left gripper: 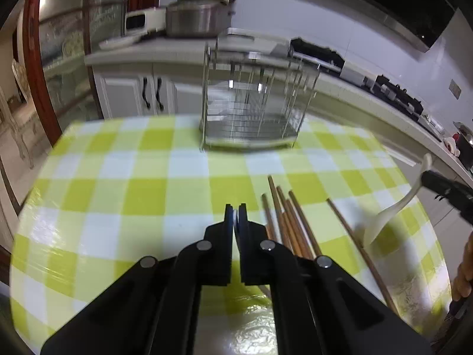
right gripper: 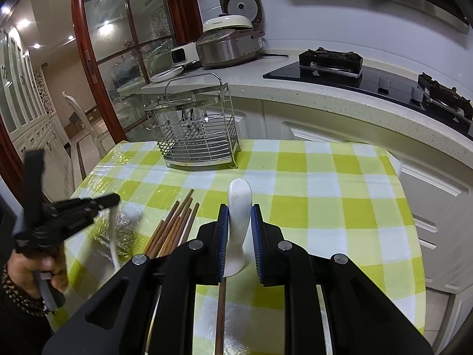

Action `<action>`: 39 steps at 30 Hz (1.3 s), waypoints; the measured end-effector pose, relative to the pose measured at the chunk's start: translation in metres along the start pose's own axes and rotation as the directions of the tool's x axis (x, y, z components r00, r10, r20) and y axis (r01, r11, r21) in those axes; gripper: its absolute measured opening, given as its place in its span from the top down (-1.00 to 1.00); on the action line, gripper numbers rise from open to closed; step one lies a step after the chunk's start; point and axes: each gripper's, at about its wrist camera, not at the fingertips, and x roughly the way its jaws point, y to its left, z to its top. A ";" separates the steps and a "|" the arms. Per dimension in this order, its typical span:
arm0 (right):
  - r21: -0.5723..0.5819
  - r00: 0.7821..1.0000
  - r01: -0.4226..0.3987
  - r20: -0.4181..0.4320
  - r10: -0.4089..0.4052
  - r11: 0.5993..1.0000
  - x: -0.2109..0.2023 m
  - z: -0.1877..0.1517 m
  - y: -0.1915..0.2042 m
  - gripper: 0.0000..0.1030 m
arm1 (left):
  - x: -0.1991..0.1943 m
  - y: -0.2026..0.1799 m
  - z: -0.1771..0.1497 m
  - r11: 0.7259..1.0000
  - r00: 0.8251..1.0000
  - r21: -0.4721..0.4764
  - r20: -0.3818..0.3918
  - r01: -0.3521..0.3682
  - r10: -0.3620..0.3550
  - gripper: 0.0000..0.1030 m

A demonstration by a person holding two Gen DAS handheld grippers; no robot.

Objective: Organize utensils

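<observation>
**Mia:** Where is the white plastic spoon?

**Ben:** It is between the two blue pads of the right gripper. The pads sit at its sides, holding it. From the left camera the spoon hangs up off the green and white checked tablecloth.

**Mia:** And the left gripper?

**Ben:** Its jaws are pinched nearly together on something thin and white. I cannot tell what it is.

**Mia:** Is the spoon hard to hold?

**Ben:** I think it is light, stiff and smooth, so it may slip. Hold the thin handle, not the round bowl.

**Mia:** What else is there?

**Ben:** Long brown wooden chopsticks lie on the cloth. The shiny wire utensil rack stands far back on the table.
</observation>
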 end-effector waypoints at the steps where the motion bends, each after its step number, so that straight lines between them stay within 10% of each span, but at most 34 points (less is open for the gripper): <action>1: -0.002 1.000 -0.002 0.000 0.002 1.000 -0.001 0.000 0.002 0.65 | -0.007 -0.002 0.002 1.000 1.000 0.010 0.016 -0.010 0.010 0.94; 23: -0.014 1.000 0.029 -0.007 -0.029 0.999 -0.007 0.010 0.006 0.81 | -0.077 -0.025 0.020 0.998 0.986 0.054 0.163 0.011 -0.019 0.94; 25: -0.002 0.997 0.056 -0.044 -0.056 0.998 0.003 0.009 -0.002 0.65 | -0.076 -0.024 0.021 0.998 0.987 0.056 0.162 0.009 -0.018 0.94; 27: 0.047 0.996 0.066 -0.064 -0.063 0.997 0.018 0.010 -0.015 -0.52 | -0.077 -0.024 0.024 0.998 0.986 0.059 0.166 0.011 -0.021 0.94; 28: 0.062 0.995 0.068 -0.080 -0.063 0.996 0.026 0.010 -0.019 -0.65 | -0.077 -0.024 0.025 0.998 0.985 0.060 0.169 0.011 -0.021 0.94; 39: 0.192 0.951 0.124 -0.303 -0.061 0.973 0.141 0.027 -0.045 -0.18 | -0.075 -0.001 0.055 0.997 0.979 0.076 0.204 -0.016 0.000 0.94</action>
